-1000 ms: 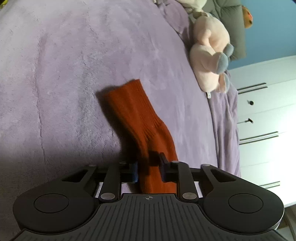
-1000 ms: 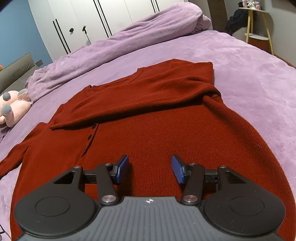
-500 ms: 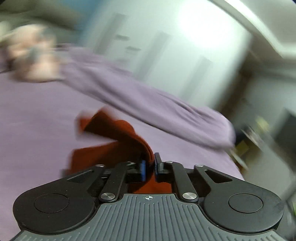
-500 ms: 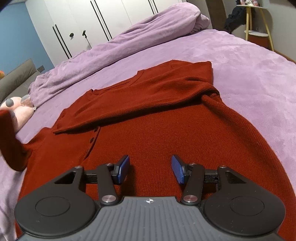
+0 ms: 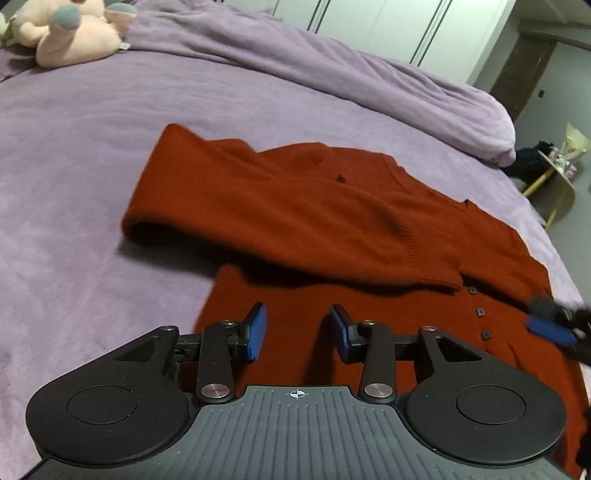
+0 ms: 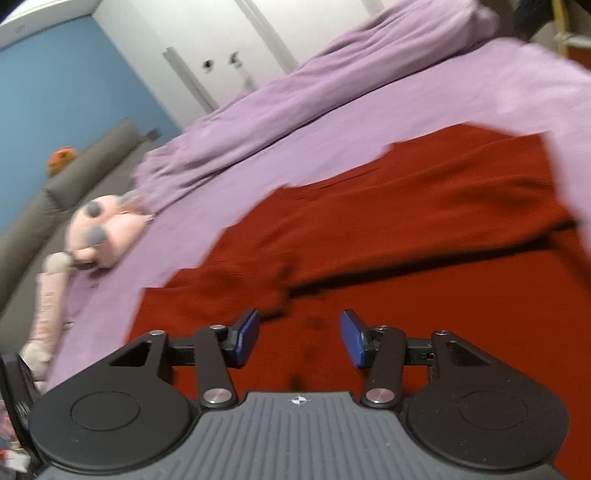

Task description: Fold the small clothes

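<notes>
I'm looking down along each gripper, close over the bed [image 5: 74,155]; both views are sharing the red cardigan [image 5: 314,206] and the pink plush toy [image 6: 103,232] toward the bed's far edge.

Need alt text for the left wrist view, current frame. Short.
A rust-red knit cardigan lies on a purple bedspread with one sleeve folded across its buttoned front. The left gripper hovers over the hem, its jaws having just opened, nothing between them. A pink plush toy sits far left; the right gripper's blue pad shows at right.
</notes>
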Motion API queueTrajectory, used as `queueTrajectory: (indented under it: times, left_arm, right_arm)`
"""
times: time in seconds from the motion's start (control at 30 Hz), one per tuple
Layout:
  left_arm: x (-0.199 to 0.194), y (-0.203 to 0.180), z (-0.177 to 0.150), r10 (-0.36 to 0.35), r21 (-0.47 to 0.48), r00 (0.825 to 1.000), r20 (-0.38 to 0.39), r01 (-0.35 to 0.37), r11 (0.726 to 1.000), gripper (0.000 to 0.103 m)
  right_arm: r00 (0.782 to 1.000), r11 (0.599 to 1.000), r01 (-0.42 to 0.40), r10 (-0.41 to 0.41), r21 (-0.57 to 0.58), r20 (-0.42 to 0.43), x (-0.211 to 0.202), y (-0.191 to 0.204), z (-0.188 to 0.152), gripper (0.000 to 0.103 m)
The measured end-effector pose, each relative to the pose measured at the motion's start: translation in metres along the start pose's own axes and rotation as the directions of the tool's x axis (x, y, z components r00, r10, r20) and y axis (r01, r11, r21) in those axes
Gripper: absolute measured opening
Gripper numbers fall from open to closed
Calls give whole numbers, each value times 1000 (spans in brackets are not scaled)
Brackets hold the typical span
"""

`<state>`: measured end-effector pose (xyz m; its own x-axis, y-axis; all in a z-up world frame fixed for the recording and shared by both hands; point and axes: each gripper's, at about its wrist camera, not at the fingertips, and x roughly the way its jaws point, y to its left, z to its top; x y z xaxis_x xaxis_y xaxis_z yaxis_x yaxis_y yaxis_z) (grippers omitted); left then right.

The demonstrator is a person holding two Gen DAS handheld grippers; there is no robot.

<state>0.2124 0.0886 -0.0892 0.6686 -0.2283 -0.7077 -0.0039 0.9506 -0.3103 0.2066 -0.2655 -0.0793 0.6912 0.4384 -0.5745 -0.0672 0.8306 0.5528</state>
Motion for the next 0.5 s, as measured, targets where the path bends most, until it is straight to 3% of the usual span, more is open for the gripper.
queueTrajectory:
  times: [0.27, 0.37, 0.4, 0.5]
  left_arm:
    - [-6, 17, -3, -20, -36, 1000, 14, 21, 999, 47]
    - [-4, 18, -5, -27, -35, 999, 21, 28, 999, 47]
    - [-4, 19, -5, -28, -33, 999, 21, 29, 999, 47]
    - [-5, 20, -4, -29, -34, 999, 23, 30, 999, 47]
  right_arm:
    - [995, 999, 32, -35, -36, -88, 75, 31, 11, 48]
    - [992, 995, 62, -69, -73, -103, 86, 36, 8, 24]
    - [992, 995, 62, -70, -74, -107, 87, 36, 8, 5]
    - [995, 991, 39, -50, -130, -84, 83, 48, 11, 1]
